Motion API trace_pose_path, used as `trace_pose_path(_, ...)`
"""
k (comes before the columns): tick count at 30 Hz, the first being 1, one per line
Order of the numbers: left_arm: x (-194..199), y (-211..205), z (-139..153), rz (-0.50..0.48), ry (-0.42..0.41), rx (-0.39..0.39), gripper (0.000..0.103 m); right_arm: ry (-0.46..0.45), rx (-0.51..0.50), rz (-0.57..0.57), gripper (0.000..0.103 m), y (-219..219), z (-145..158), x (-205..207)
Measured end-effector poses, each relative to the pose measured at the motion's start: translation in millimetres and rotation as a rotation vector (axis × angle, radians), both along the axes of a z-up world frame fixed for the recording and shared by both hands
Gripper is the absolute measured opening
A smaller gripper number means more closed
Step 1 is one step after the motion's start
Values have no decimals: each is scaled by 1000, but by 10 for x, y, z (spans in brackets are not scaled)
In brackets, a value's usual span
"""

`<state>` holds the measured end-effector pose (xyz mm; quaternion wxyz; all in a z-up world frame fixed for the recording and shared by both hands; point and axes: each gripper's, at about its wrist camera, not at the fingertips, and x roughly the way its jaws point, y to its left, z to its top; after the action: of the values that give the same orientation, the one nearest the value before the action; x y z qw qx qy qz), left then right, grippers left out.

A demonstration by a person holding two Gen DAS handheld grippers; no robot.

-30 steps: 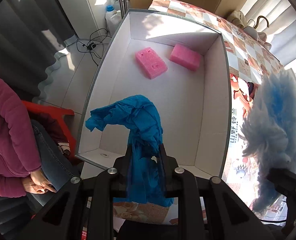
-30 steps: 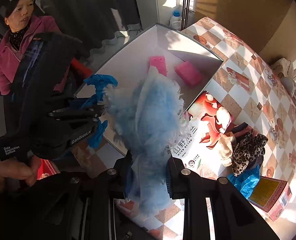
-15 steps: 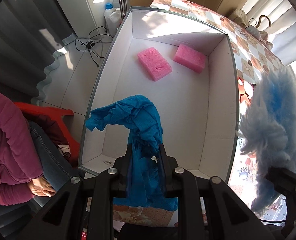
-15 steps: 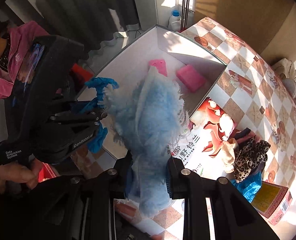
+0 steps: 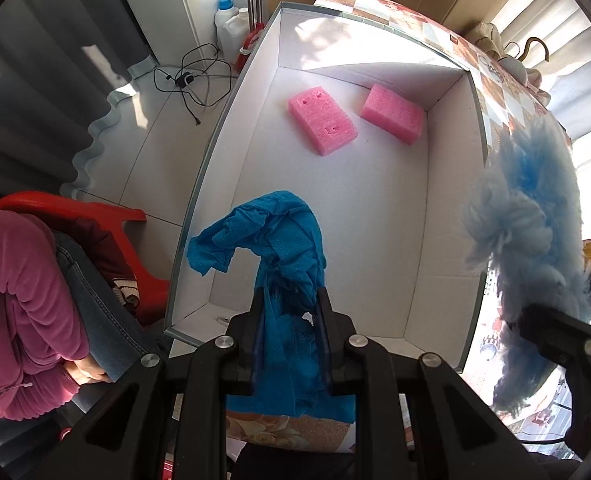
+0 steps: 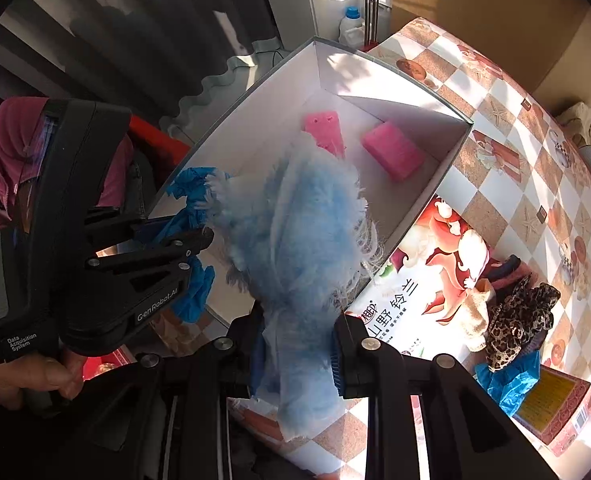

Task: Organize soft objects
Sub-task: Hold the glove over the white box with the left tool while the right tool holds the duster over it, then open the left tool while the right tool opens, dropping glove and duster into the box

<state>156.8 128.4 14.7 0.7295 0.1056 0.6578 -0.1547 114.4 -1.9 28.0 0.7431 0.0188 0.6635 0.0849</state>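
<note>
My left gripper (image 5: 289,300) is shut on a crumpled blue cloth (image 5: 275,236) and holds it above the near end of a white open box (image 5: 447,184). Two pink sponges (image 5: 321,120) (image 5: 391,118) lie at the box's far end. My right gripper (image 6: 297,320) is shut on a fluffy light-blue duster (image 6: 295,240), held over the box's near right rim. The duster also shows at the right of the left wrist view (image 5: 531,240). The left gripper with the blue cloth (image 6: 187,216) shows at the left of the right wrist view.
The box (image 6: 375,76) sits at the left edge of a table with a checkered cloth (image 6: 515,128). A printed bag (image 6: 427,280), a pile of soft items (image 6: 511,312) and a small carton (image 6: 555,404) lie to its right. A person in pink (image 5: 19,308) sits at the left.
Both grippers have moved forward and a little higher over the box, each still holding its item. The box sits more centred under the left gripper.
</note>
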Motion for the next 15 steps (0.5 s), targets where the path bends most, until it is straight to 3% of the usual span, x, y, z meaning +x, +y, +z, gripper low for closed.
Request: trace_pose_path(15, 163, -61, 80, -40, -51, -13, 24, -15, -28, -24, 28, -6, 67, 362)
